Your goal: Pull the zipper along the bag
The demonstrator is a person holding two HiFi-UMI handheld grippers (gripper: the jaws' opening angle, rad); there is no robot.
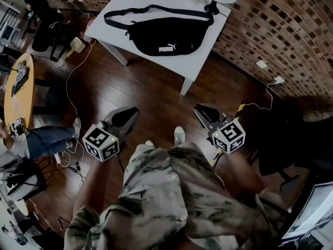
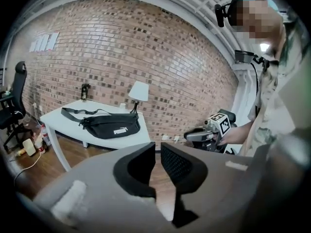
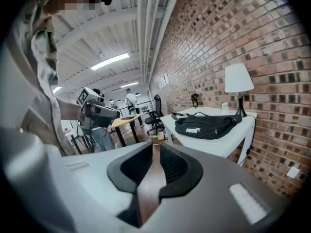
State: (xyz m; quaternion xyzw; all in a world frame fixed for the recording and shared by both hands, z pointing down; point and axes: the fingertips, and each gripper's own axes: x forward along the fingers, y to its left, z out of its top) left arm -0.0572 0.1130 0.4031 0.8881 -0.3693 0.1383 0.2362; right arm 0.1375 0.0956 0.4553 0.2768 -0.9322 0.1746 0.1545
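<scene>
The grey left gripper [image 2: 158,152] is seen with its two black padded jaws a little apart, and nothing is held between them. Beyond, a black fabric waist bag with a white logo [image 2: 111,125] is laid on a white rectangular table [image 2: 58,116], near its right edge. A white-shaded lamp [image 2: 139,92] is placed at the far right corner.

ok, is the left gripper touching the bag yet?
Apart. The head view shows the left gripper over the floor, well short of the table where the bag lies.
</scene>
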